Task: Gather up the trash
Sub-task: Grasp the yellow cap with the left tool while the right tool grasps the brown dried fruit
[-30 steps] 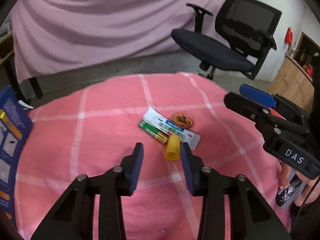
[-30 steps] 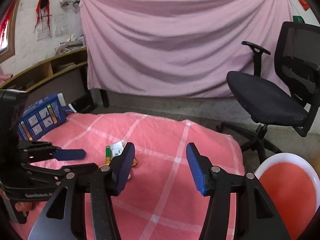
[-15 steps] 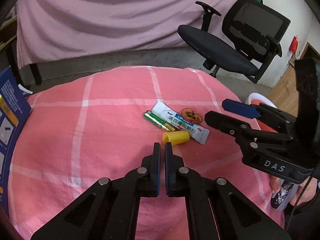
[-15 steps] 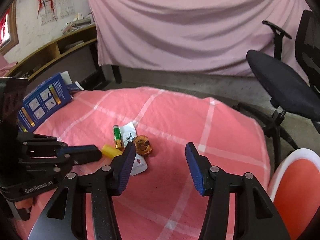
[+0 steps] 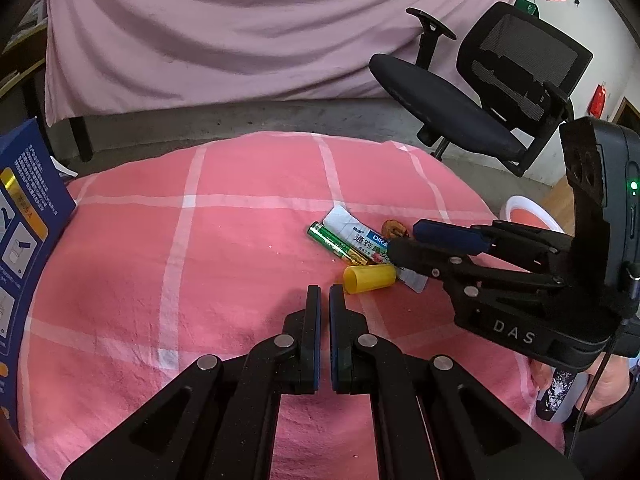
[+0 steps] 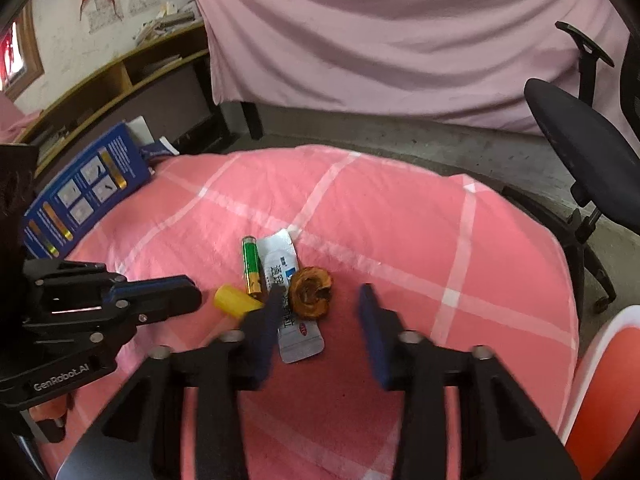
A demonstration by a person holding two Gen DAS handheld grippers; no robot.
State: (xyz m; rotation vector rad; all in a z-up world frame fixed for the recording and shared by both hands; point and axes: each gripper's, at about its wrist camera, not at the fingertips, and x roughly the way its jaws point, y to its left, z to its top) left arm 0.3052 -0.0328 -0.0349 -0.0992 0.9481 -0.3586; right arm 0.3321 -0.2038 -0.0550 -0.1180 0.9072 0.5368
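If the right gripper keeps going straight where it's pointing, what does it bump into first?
Probably the brown dried fruit slice, which lies just ahead between the open jaws of the right gripper, on the white sachet. How far above the cloth the jaws are is unclear.

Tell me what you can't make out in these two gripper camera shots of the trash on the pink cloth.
- White sachet: in the left wrist view the right gripper covers its near end; the print is too small to read.
- Brown scrap: mostly hidden behind that gripper in the left wrist view.
- Red bin: cut off by the right wrist view's edge.
- Blue box: cut off at the left wrist view's edge.
- Right gripper's fingers: motion-blurred.
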